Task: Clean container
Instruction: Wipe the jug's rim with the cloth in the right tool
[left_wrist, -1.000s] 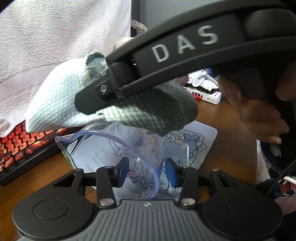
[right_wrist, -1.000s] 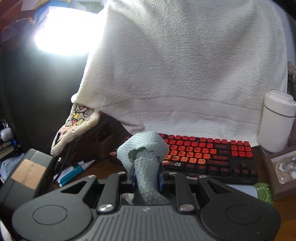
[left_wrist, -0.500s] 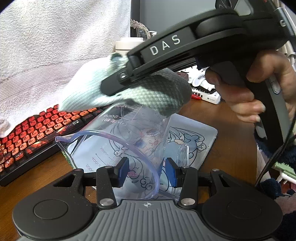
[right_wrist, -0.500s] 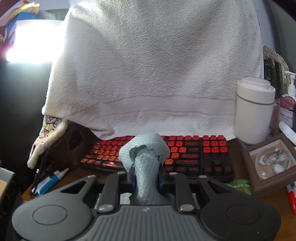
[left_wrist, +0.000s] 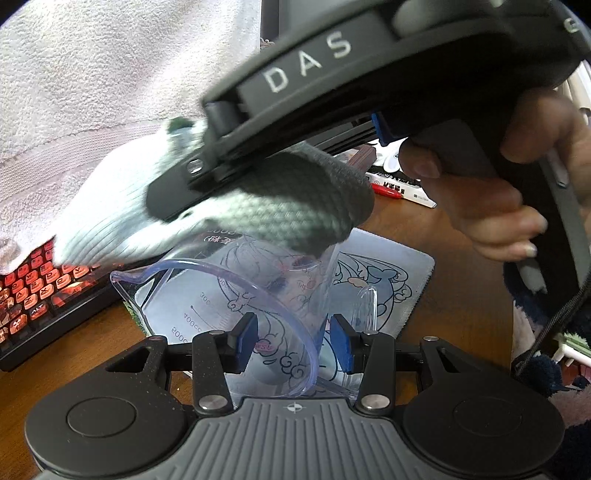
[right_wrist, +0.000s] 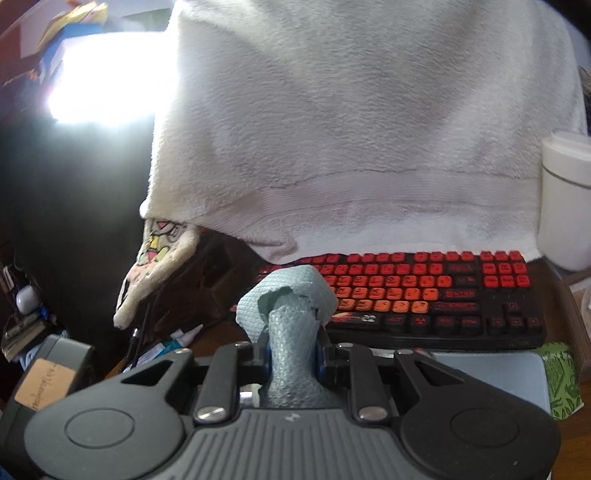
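The left gripper (left_wrist: 291, 345) is clamping its jaws on the clear measuring cup (left_wrist: 236, 295): light, slick, stiff plastic, best held at the wall. Beyond, the right gripper (right_wrist: 293, 354) is pinching a soft cloth (left_wrist: 258, 210), seemingly touching the cup's far end.

Readable from my feed: "DAS" on the right gripper's (left_wrist: 173, 199) side; "400cc" and "500cc" marks on the clear measuring cup (left_wrist: 236, 291); "ALT" on a keyboard (left_wrist: 40, 306) key.

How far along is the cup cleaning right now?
Done: the left tool grips the clear measuring cup by its wall, and the right tool is shut on the wipe. In hand: the wipe sits over the cup's far end. Left: wiping inside; no result shows yet.
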